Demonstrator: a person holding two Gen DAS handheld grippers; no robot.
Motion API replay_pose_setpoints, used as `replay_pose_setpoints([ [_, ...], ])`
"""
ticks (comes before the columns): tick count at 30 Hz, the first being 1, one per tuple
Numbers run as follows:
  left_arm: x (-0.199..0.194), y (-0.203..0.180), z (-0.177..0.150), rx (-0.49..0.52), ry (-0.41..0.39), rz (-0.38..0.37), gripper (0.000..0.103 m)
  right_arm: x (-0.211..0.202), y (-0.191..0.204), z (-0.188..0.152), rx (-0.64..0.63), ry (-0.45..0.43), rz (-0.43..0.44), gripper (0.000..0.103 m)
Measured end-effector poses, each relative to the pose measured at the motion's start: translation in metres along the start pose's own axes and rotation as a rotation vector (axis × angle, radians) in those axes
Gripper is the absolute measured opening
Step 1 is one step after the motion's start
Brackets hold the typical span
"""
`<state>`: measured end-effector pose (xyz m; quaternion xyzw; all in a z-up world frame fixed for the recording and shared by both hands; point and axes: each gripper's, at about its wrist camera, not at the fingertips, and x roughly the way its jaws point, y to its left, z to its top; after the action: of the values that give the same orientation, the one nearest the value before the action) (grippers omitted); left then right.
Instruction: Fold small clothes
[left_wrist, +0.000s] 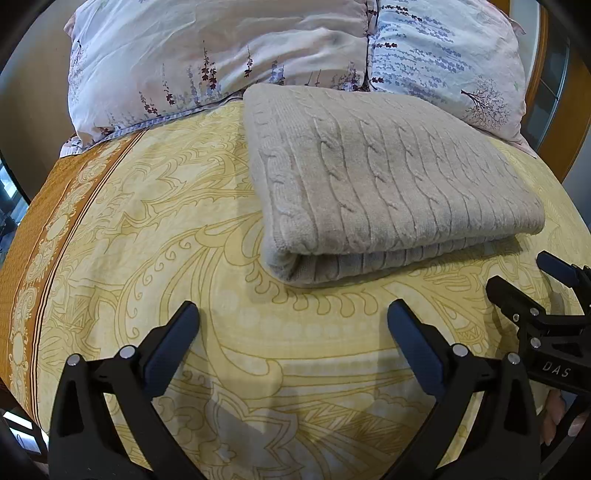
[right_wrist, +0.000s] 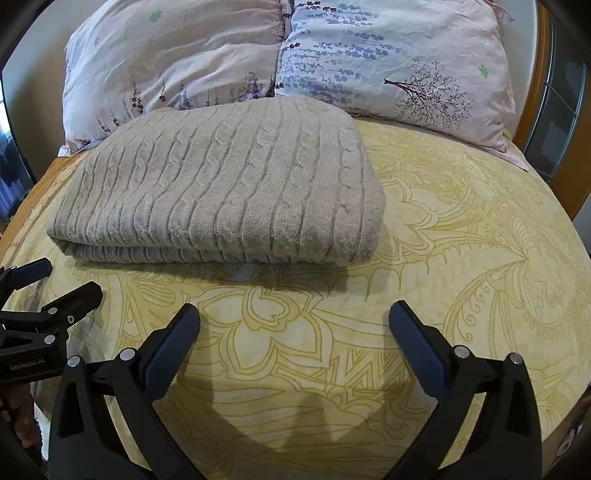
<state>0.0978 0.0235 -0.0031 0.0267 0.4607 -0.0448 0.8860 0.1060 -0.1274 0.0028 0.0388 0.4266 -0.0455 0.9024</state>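
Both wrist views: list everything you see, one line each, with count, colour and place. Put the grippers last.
Cable-knit sweater: one, beige-grey, folded flat on the bedspread, in front of the pillows.
Pillows: two, pale pink and light blue with purple flower and tree prints, side by side at the far end of the bed.
Bedspread: one, yellow with ornate line pattern and an orange-brown border band along its left side, covering the bed.
Wooden frame: orange-brown, behind the pillows at right.
Left gripper: one, black with blue pads, open, above the bedspread near the sweater, not touching it.
Right gripper: one, black with blue pads, open, above the bedspread beside the left one.
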Motion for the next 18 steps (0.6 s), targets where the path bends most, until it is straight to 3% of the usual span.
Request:
replay_pose_setpoints([
  [18, -0.0002, -0.0001, 0.0002, -0.002, 0.001, 0.001, 0.101, 0.0006, -0.0011, 0.0012, -0.003, 0.003, 0.003, 0.102],
])
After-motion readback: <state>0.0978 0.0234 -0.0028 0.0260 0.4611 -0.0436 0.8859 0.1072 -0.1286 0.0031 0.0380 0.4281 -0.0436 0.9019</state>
